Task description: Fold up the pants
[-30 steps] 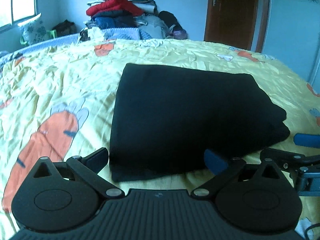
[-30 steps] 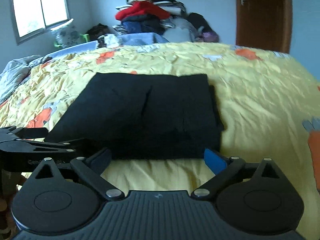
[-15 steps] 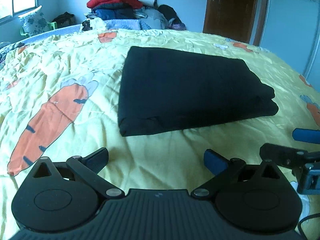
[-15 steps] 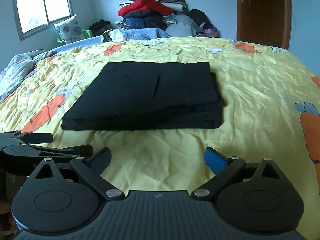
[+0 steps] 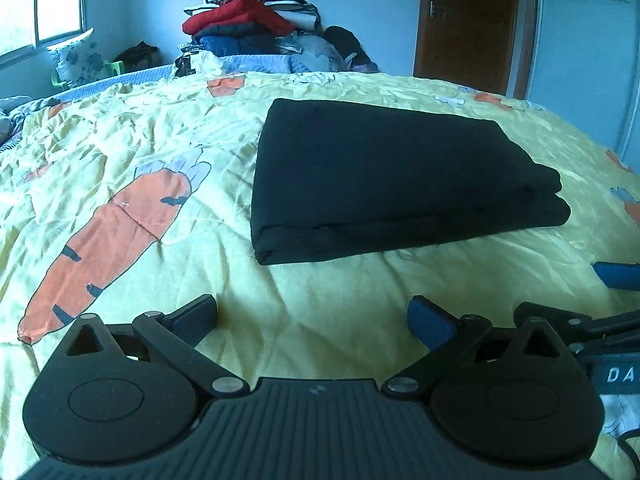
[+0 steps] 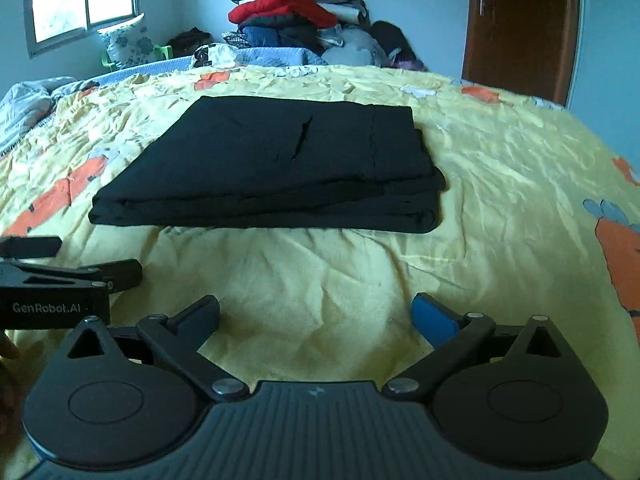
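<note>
The black pants [image 5: 384, 176] lie folded in a flat rectangular stack on the yellow carrot-print bedspread [image 5: 120, 152]; they also show in the right wrist view [image 6: 280, 164]. My left gripper [image 5: 316, 320] is open and empty, above the bedspread in front of the stack's near edge. My right gripper [image 6: 318, 314] is open and empty, also in front of the stack. The right gripper shows at the right edge of the left wrist view [image 5: 600, 300]. The left gripper shows at the left edge of the right wrist view [image 6: 60, 268].
A heap of clothes [image 5: 256, 28] is piled beyond the far edge of the bed. A brown door [image 5: 468, 24] stands at the back right, a window [image 6: 80, 0] and a pillow [image 6: 128, 44] at the back left.
Both grippers have pulled back from the folded pants toward the near side of the bed. The pants have not moved. Both stay open.
</note>
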